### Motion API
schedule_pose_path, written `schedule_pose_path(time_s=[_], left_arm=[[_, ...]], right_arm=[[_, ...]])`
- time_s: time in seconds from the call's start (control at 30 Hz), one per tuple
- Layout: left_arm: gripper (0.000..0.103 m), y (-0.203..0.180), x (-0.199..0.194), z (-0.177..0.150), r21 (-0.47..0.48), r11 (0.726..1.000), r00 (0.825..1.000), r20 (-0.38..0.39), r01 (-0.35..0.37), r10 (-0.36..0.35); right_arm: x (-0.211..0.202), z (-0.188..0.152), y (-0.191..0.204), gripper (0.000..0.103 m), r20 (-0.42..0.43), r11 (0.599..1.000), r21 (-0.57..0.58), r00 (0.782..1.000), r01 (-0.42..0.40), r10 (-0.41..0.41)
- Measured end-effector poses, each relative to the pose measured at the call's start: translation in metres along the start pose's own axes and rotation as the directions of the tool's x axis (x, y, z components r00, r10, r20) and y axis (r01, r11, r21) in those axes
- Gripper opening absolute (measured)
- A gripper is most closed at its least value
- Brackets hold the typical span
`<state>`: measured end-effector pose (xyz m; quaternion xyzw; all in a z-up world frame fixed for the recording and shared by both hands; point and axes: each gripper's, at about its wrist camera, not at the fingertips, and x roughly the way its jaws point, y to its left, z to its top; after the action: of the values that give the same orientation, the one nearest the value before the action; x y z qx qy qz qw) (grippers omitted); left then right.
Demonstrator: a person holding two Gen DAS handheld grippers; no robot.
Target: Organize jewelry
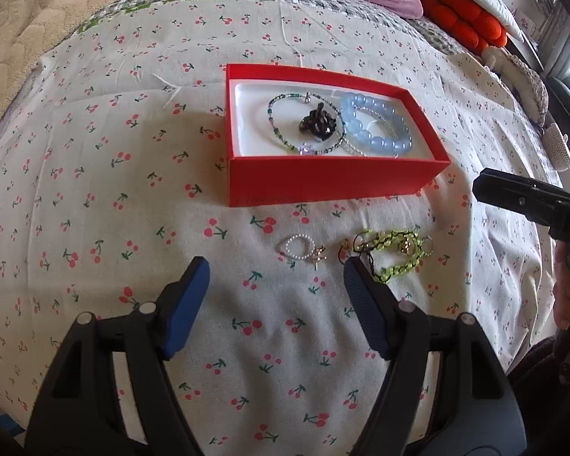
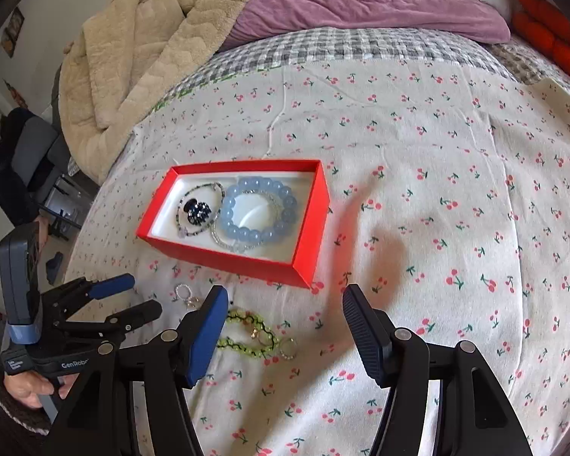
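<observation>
the green beaded bracelet (image 1: pixel 393 256) lies loose on the cherry-print bedsheet (image 1: pixel 95 190) just in front of the red box (image 1: pixel 323 182), with a small pearl ring (image 1: pixel 298 249) beside it. it looks light, limp and strung on thin cord, likely to slip or snag, so a pinch across the bead strand seems safest. the box already holds a blue bead bracelet (image 1: pixel 376 125) and thinner strands. the left tongs (image 1: pixel 275 277) stand spread and empty just short of the pieces; the right tongs (image 2: pixel 283 304) are also spread, holding nothing.

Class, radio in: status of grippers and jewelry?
Left gripper and right gripper open, empty. Three bracelets in red box; green bracelet, small ring outside. Nothing blocking.
</observation>
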<state>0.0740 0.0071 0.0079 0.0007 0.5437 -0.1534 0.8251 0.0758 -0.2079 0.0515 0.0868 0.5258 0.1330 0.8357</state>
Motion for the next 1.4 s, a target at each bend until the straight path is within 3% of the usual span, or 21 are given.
schedule_pose_path(time_s=[0.23, 0.4, 0.57, 0.7, 0.93, 1.0, 1.1, 1.4], left_arm=[[0.074, 0.000, 0.005, -0.018, 0.034, 0.999, 0.999, -0.039, -0.034, 0.036], [0.070, -0.014, 0.009, -0.028, 0.073, 0.997, 0.997, -0.069, 0.031, -0.026], [0.056, -0.040, 0.018, -0.026, 0.078, 0.985, 0.984, -0.102, 0.154, -0.146], [0.050, -0.054, 0.030, -0.018, 0.064, 0.982, 0.979, -0.114, 0.176, -0.169], [0.029, -0.064, 0.044, -0.005, 0.047, 0.990, 0.989, -0.078, 0.131, -0.127], [0.010, -0.069, 0.045, -0.006, 0.072, 0.990, 0.991, -0.066, 0.122, -0.118], [0.006, -0.075, 0.042, -0.007, 0.100, 0.990, 0.994, -0.044, 0.103, -0.099], [0.006, -0.069, -0.013, -0.006, 0.132, 0.980, 0.983, 0.084, 0.148, -0.160]], right_arm=[[0.016, -0.028, 0.002, 0.064, -0.066, 0.999, -0.037, 0.997, 0.027, -0.030], [0.025, -0.038, 0.010, 0.064, -0.100, 0.989, -0.135, 0.992, 0.056, -0.070], [0.021, -0.035, -0.003, 0.064, -0.089, 0.993, -0.100, 0.994, 0.054, -0.063], [0.024, -0.035, -0.011, 0.064, -0.104, 0.995, -0.084, 0.992, 0.057, -0.066], [0.019, -0.032, -0.015, 0.064, -0.106, 0.997, -0.060, 0.993, 0.048, -0.054], [0.017, -0.031, -0.015, 0.064, -0.100, 0.996, -0.068, 0.993, 0.050, -0.057], [0.015, -0.031, -0.015, 0.064, -0.099, 0.996, -0.070, 0.993, 0.055, -0.062], [0.008, -0.031, -0.013, 0.064, -0.083, 0.997, -0.062, 0.995, 0.054, -0.059]])
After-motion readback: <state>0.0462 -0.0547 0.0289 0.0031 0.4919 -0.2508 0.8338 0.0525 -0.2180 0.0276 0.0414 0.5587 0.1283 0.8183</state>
